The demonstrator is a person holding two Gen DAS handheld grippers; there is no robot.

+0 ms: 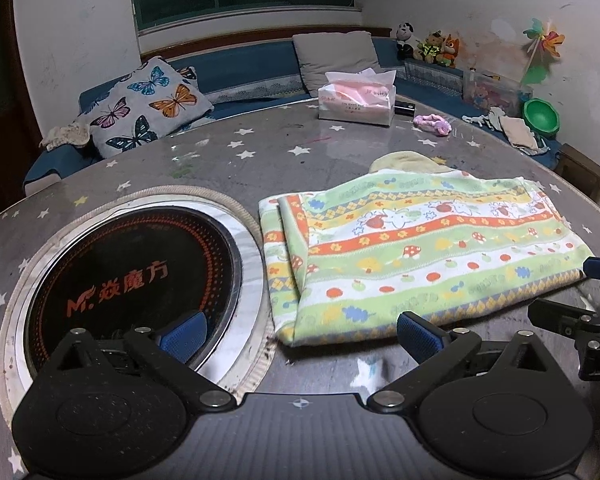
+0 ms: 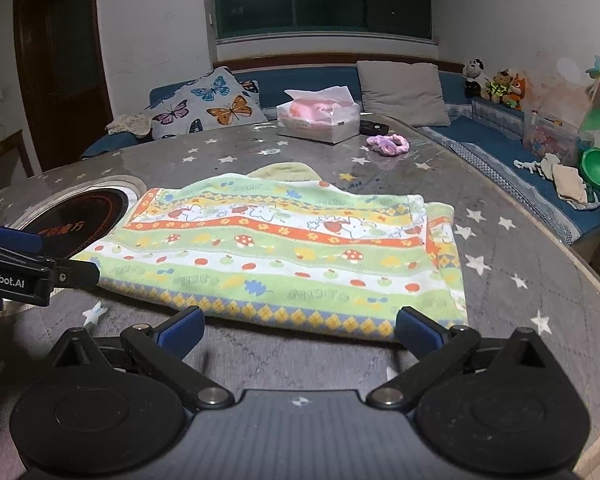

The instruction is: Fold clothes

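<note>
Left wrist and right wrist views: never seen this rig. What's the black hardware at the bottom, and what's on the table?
There is no robot arm. A person holds a two-finger gripper in each hand, and each carries a fisheye camera looking forward along its fingers. The black hardware is that gripper's own body, with blue-padded fingers.

The left wrist view shows the left gripper, open and empty. The right wrist view shows the right gripper, also open and empty. Each gripper also appears at the edge of the other view.

On the grey star-patterned round table lies a folded green, orange and white patterned cloth, beside a black round inset cooktop. Farther back sit a pink tissue pack and a purple scrunchie.
</note>
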